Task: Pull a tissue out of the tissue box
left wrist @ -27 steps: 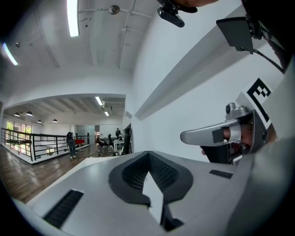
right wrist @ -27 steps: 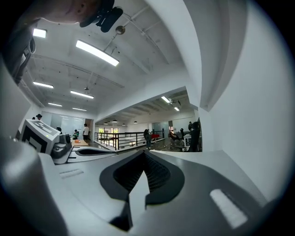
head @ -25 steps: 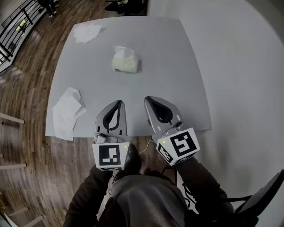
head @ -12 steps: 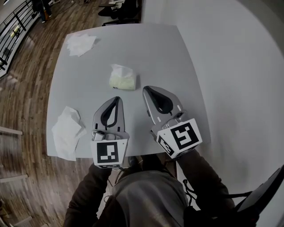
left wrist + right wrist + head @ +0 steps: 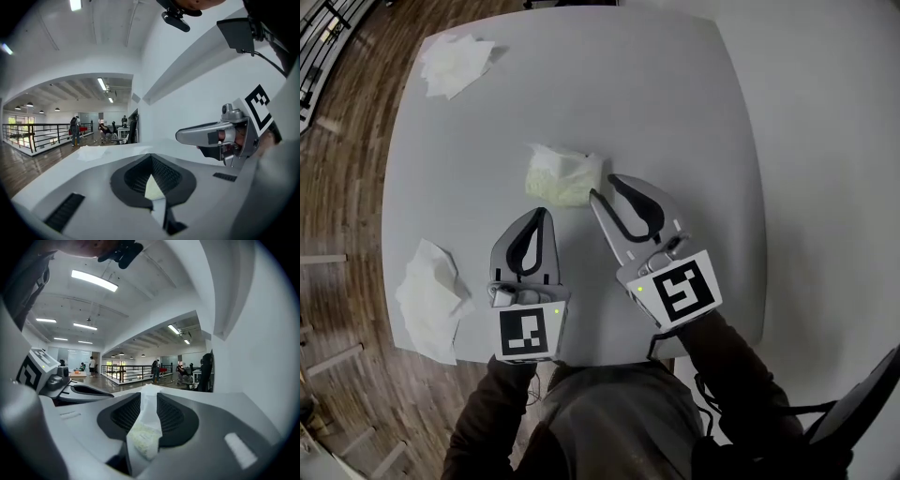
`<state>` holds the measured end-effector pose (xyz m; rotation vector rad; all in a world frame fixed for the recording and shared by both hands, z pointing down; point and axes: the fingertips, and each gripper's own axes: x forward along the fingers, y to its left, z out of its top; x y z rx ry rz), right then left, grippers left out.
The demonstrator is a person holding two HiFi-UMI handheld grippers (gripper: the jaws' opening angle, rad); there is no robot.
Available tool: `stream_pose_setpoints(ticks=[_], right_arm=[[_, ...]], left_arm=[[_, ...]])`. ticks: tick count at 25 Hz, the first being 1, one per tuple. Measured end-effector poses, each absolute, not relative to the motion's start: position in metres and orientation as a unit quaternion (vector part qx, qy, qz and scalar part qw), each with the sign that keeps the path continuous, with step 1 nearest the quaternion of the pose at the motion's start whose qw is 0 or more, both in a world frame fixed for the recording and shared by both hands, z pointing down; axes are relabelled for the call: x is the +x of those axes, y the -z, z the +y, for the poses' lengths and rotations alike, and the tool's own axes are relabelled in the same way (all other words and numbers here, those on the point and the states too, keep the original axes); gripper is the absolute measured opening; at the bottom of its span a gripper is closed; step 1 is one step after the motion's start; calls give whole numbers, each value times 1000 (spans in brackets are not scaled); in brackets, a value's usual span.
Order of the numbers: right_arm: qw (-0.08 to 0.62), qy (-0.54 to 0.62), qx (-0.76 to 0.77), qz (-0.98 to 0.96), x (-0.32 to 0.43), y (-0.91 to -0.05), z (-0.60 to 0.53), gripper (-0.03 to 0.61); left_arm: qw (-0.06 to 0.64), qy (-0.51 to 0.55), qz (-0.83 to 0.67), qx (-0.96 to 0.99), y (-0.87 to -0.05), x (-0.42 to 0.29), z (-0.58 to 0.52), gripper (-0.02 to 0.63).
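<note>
Grey tabletop (image 5: 675, 112), rounded corners, set over a wood floor (image 5: 337, 216). What I have on it:

1. Tissue box (image 5: 564, 181): a soft, pale yellow-green pack near the table's middle, with a white tissue (image 5: 546, 153) standing out of its top.
2. Right gripper (image 5: 603, 186): held in my right hand, low over the table, with its tips at the pack's near right corner. Its jaws have just been opening and now stand apart. In the right gripper view the pack (image 5: 144, 440) and its tissue (image 5: 149, 397) fill the gap between them, and the pads do not clamp it. I cannot tell whether a tip touches it.
3. Left gripper (image 5: 542, 214): just beside the right one, a little short of the pack. Its jaw tips are together with nothing gripped, and the left gripper view shows the pale pack through the loop behind the tips (image 5: 151, 155).
4. Loose tissues: one crumpled pile at the far left corner (image 5: 455, 64), another at the near left edge (image 5: 431, 300), both well apart from the pack.
</note>
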<state>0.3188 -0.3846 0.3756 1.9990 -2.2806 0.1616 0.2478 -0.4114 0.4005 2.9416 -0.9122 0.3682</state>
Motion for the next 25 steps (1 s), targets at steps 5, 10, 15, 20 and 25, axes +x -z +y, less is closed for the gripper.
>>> stream_pose_setpoints(ticks=[5, 10, 15, 20, 25], right_arm=[[75, -61, 631, -770, 325, -404, -419, 100], [94, -74, 611, -783, 328, -430, -440, 107], [110, -66, 605, -786, 327, -441, -446, 25], [98, -86, 574, -809, 317, -412, -443, 3], [63, -84, 576, -811, 322, -355, -445, 3]], left_arm=[[52, -141, -296, 943, -436, 262, -436, -2], [68, -150, -290, 943, -458, 271, -447, -2], [80, -160, -285, 942, -476, 276, -452, -2], [93, -161, -291, 939, -485, 280, -459, -2], [83, -135, -296, 942, -466, 287, -462, -2]])
